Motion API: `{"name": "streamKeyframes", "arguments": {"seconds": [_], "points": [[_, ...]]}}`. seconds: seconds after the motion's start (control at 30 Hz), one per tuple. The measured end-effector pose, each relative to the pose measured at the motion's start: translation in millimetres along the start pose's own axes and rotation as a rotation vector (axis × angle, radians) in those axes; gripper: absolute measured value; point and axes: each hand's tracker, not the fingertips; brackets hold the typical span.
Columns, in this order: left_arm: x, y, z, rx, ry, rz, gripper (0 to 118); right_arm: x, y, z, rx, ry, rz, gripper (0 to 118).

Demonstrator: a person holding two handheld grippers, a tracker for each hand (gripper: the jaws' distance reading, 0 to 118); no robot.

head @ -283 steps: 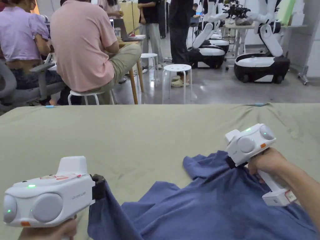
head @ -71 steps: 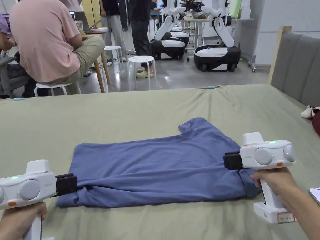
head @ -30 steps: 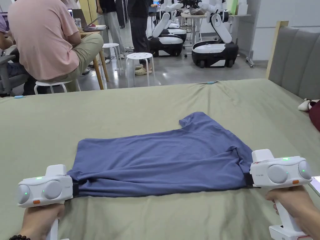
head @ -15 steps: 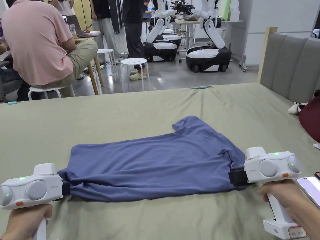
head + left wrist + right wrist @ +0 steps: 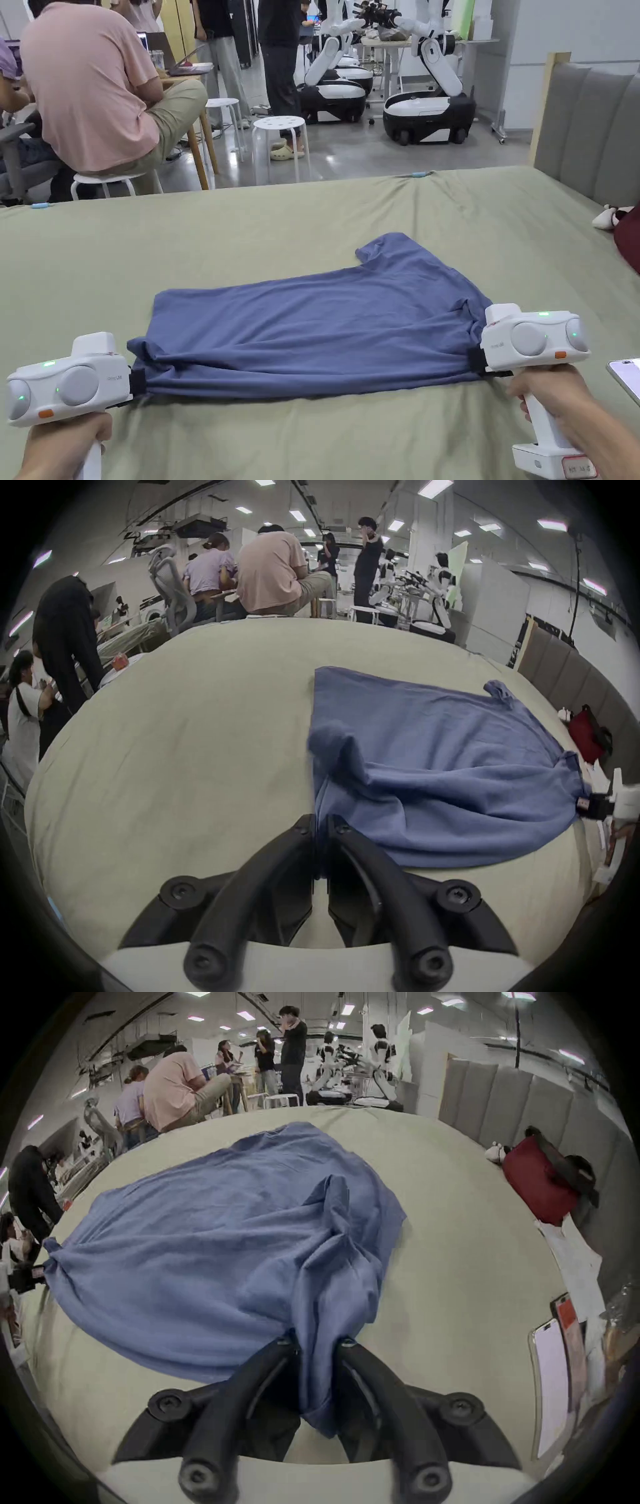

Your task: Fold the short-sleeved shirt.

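A blue short-sleeved shirt [image 5: 312,325] lies folded lengthwise on the green bed [image 5: 250,237], stretched from left to right, with one sleeve [image 5: 381,247] poking out at the far side. My left gripper [image 5: 136,382] is shut on the shirt's near left corner; in the left gripper view its jaws pinch a thin fold of the shirt [image 5: 433,757] at the left gripper [image 5: 321,821]. My right gripper [image 5: 476,360] is shut on the near right corner. In the right gripper view a thick bunch of the shirt [image 5: 225,1241] passes through the right gripper [image 5: 317,1342].
A padded headboard [image 5: 594,137] runs along the bed's right side, with a dark red bag [image 5: 540,1182] and a small white thing [image 5: 609,217] beside it. A phone [image 5: 625,378] lies near my right hand. Beyond the far edge are seated people [image 5: 94,94], stools [image 5: 281,125] and parked robots [image 5: 428,112].
Over the last second both grippers kept their hold on the shirt's near corners, and the near edge stays stretched between them. The view shifted with my head.
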Motion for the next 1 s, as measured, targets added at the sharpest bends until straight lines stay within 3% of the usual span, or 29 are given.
{"name": "streamKeyframes", "arguments": {"seconds": [0.5,0.8,0.9,0.93,0.97,1.0], "points": [[-15,-55,93,-0.013,-0.034,-0.018,5,5,-66,95,-0.006,0.019,0.021,13],[-12,-101,72,-0.1,-0.017,-0.042,5,5,-91,73,-0.067,0.032,-0.007,14],[-13,-104,69,-0.092,-0.021,-0.032,9,1,-90,75,-0.064,0.027,0.011,28],[-14,-100,72,-0.09,-0.024,-0.016,23,5,-86,76,-0.063,0.027,0.035,50],[-16,-96,73,-0.091,-0.028,0.004,47,4,-84,79,-0.066,0.018,0.056,76],[-18,-91,76,-0.089,-0.031,0.007,80,4,-81,83,-0.082,0.005,0.068,101]]}}
